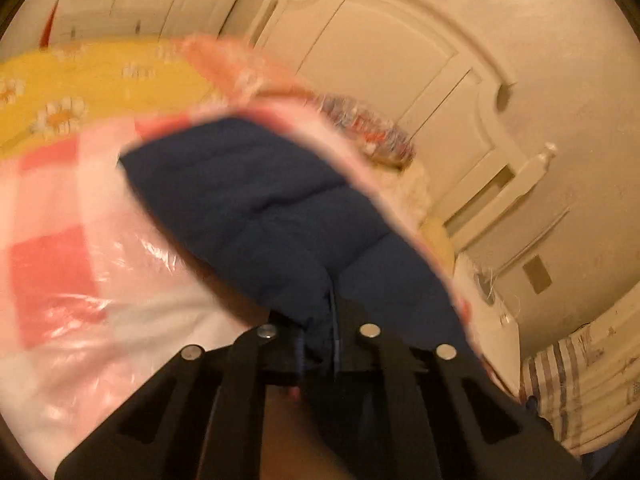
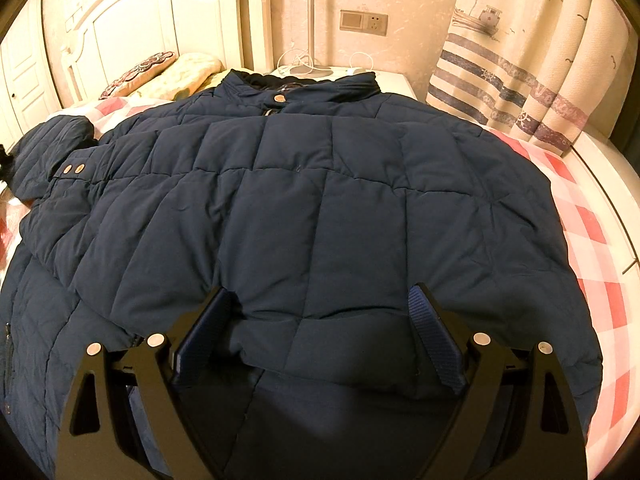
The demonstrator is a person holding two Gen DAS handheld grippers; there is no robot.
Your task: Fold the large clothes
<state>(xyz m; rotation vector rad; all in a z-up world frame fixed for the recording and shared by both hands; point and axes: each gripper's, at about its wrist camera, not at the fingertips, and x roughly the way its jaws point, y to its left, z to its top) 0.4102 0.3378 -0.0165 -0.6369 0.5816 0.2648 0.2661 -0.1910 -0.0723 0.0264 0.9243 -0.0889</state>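
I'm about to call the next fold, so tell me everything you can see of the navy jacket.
The navy jacket is a padded, quilted coat with a stand collar and metal snaps, lying spread on the pink-checked bed cover, collar toward the headboard. One sleeve, with two cuff snaps, is folded in across its left side. The right gripper is open with the near edge bulging between its fingers. In the blurred left wrist view, the left gripper is shut on a fold of navy fabric.
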